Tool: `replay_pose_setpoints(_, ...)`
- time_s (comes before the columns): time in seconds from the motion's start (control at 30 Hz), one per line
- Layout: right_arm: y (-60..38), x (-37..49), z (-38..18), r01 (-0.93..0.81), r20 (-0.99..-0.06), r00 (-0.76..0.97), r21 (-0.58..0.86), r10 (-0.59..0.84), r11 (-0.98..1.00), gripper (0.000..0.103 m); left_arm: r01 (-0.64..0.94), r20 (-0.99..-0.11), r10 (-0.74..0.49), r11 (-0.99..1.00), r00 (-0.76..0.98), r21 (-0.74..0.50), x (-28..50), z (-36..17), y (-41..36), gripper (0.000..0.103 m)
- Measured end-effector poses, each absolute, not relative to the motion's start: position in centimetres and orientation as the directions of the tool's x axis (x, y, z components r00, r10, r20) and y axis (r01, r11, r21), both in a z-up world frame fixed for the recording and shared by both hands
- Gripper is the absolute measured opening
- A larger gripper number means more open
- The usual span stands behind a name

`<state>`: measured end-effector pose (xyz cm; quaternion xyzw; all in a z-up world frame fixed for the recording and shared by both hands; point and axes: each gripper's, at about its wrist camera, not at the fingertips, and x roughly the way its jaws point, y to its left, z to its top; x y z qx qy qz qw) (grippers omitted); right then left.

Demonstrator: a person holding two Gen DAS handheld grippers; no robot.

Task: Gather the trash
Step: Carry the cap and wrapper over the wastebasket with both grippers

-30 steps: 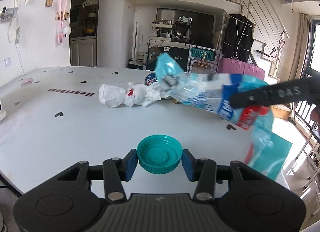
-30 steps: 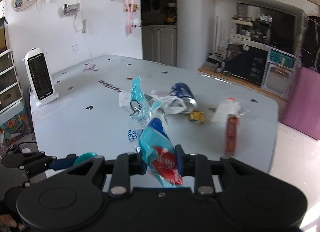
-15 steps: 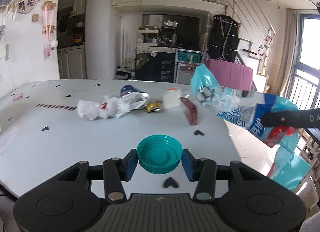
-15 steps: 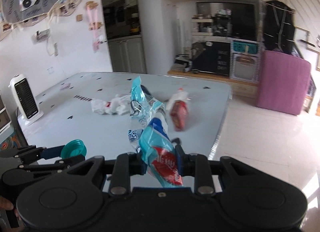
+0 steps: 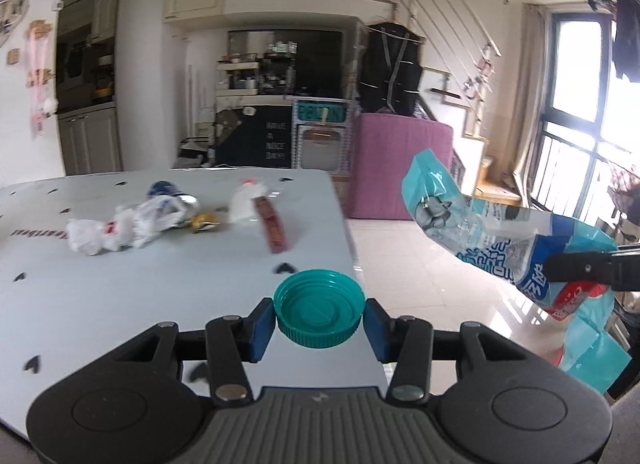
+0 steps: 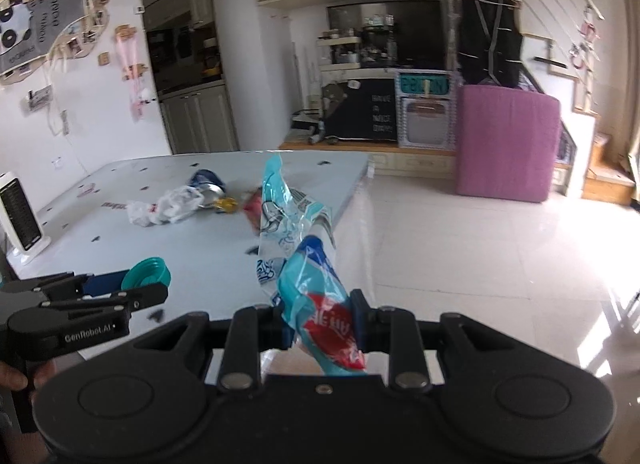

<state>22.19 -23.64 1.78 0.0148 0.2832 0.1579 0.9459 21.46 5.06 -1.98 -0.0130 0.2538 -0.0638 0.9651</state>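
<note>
White walls, glossy tile floor, purple cabinet, prob. balcony window.

Teal round plastic cap: ribbed rim, smooth inside w/ slight sheen. Blue-and-clear crinkled plastic wrapper: thin film, glossy, creased, part see-through. Black left gripper & black right gripper: matt plastic bodies, shiny metal pivot pins, blue pads look rubbery, matt. Pale grey table: smooth, low sheen. White crumpled plastic bag: thin, wrinkled, glossy. Small gold foil scrap: shiny, metallic. Pale floor tiles: polished, strong glare. Purple cover: cloth, matt.
</note>
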Motion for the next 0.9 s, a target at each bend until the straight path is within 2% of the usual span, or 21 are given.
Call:
replay_pose_setpoints(0.4, -32.8, 21.5, -1.5, -0.136, -0.563, 0.801, 0.158, 0.203, 0.978, 0.028, 0.260, -0.536, -0.230, 0.965, 0.812, -0.019, 23.9, -4.5, -4.6, 0.049)
replay_pose_setpoints(0.53, -35.2, 21.7, -3.3, -0.088, -0.594, 0.786, 0.166, 0.171, 0.982, 0.028, 0.293, -0.565, -0.269, 0.955, 0.780, -0.049, 25.5, -6.2, -7.4, 0.049)
replay_pose_setpoints(0.7, -38.3, 22.7, -6.2, -0.030, -0.639, 0.756, 0.187, 0.144, 0.982, 0.028, 0.316, -0.637, -0.318, 0.941, 0.703, -0.122, 27.9, -10.4, -10.7, 0.049)
replay_pose_setpoints(0.9, -40.7, 25.2, -10.4, 0.003, -0.710, 0.697, 0.146, 0.103, 0.989, 0.028, 0.304, -0.733, -0.298, 0.944, 0.612, -0.130, 32.0, -17.4, -14.2, 0.049)
